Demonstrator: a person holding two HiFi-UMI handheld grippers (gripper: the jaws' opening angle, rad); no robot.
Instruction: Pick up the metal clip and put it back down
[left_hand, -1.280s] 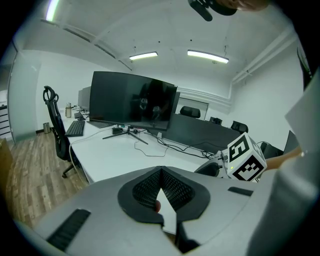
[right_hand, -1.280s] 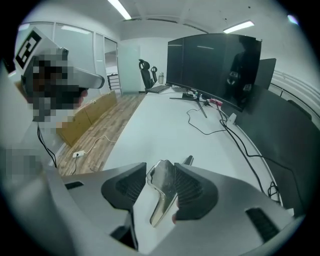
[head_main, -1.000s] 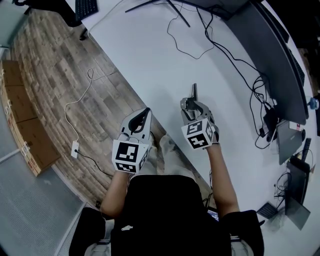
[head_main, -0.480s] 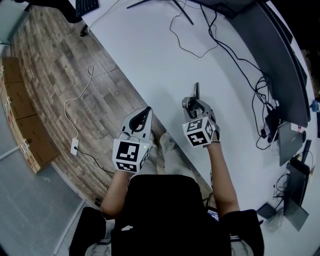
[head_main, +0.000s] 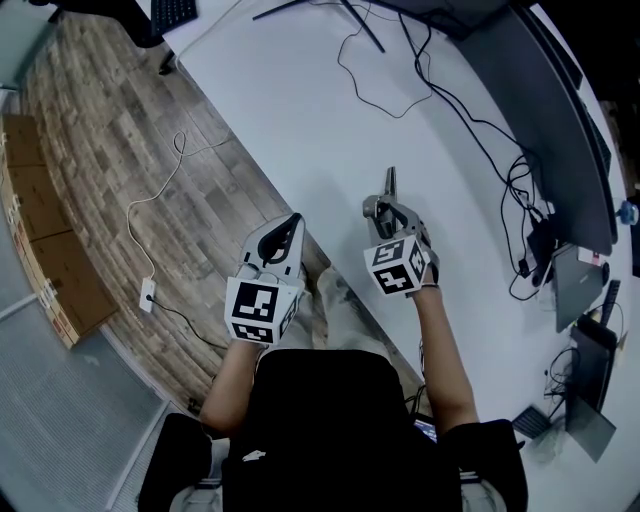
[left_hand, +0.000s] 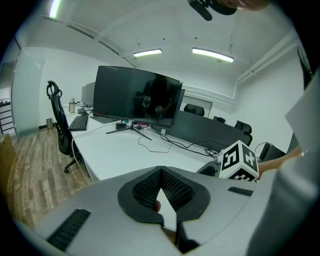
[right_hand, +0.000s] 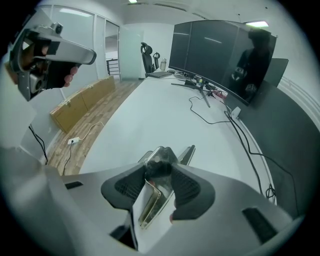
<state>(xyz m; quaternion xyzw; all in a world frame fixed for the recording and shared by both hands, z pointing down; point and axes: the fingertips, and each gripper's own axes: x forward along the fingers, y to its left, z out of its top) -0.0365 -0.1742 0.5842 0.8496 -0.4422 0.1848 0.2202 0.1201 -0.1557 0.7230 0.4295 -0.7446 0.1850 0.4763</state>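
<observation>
1. The right gripper's (head_main: 385, 206) jaws have just been closing, and the pads now pinch the top of the metal clip (right_hand: 160, 159).
2. The clip stands on the white desk (head_main: 300, 120) near its front edge, and the grip looks ready for lifting.
3. The left gripper (head_main: 292, 222), jaws together and empty, hangs off that edge.

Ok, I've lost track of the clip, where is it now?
The clip sits between the jaws of the right gripper, which have just been closing on it, at the near edge of the white table.
</observation>
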